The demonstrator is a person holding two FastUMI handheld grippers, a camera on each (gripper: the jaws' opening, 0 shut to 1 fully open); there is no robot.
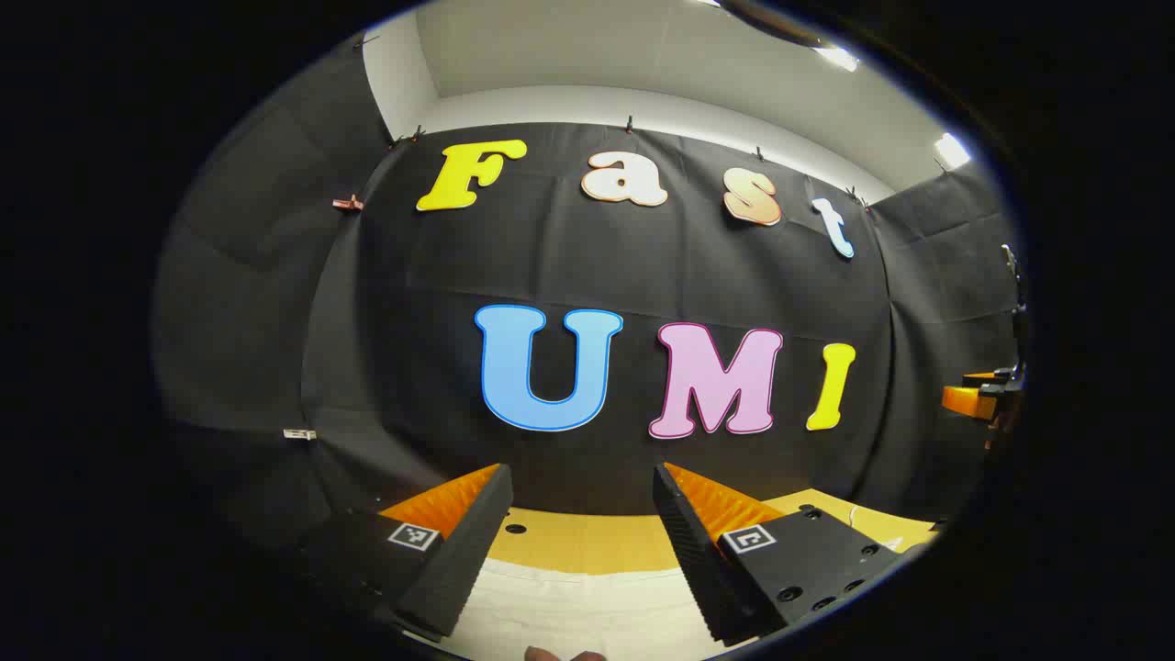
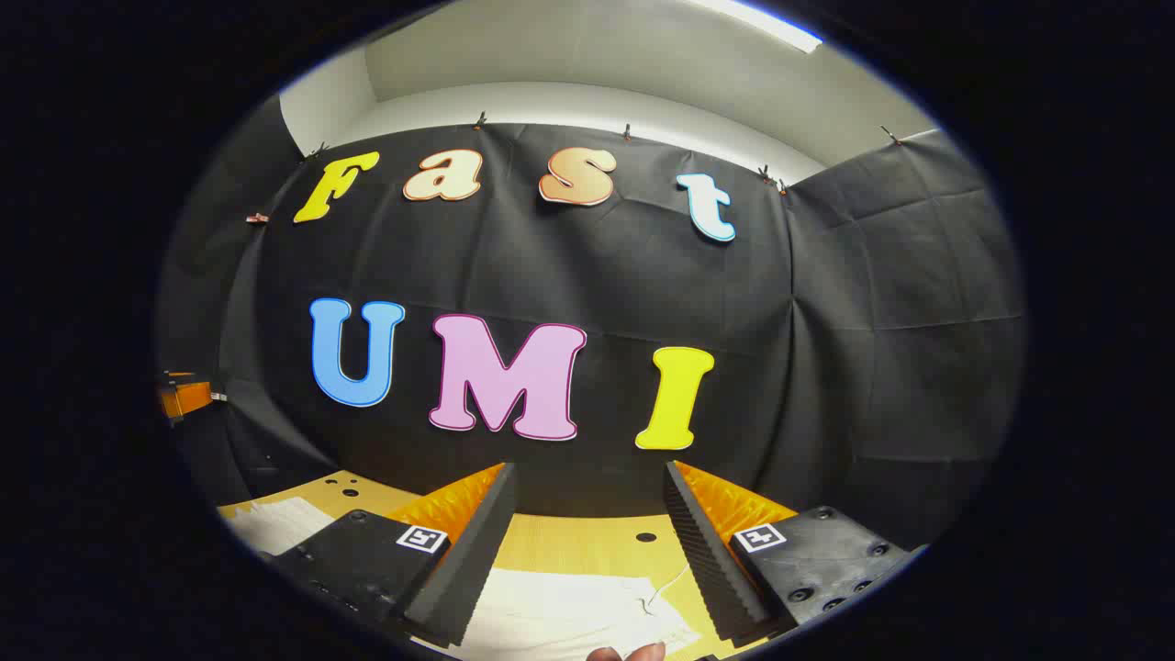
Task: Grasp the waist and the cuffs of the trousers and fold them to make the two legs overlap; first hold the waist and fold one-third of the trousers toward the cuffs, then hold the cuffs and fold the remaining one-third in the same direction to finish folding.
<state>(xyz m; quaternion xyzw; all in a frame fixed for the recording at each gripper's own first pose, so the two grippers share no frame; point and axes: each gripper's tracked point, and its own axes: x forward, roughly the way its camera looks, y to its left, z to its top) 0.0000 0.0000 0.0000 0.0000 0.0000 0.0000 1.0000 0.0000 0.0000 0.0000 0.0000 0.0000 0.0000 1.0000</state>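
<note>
Wooden table (image 1: 587, 542) stretches under both your grippers, with the white trousers (image 2: 560, 610) lying flat on it below their fingers. Your left gripper (image 1: 583, 542) and right gripper (image 2: 587, 551) both gape wide, holding nothing.

Low in the left gripper view the trousers (image 1: 587, 601) look like soft, matt white cloth lying on a smooth wood-like table (image 1: 587, 542), while the left gripper (image 1: 580, 551) has ribbed, matt fingers (image 1: 684, 542) (ridged like foam) and, behind, matt creased cloth wall (image 1: 569, 257).
</note>
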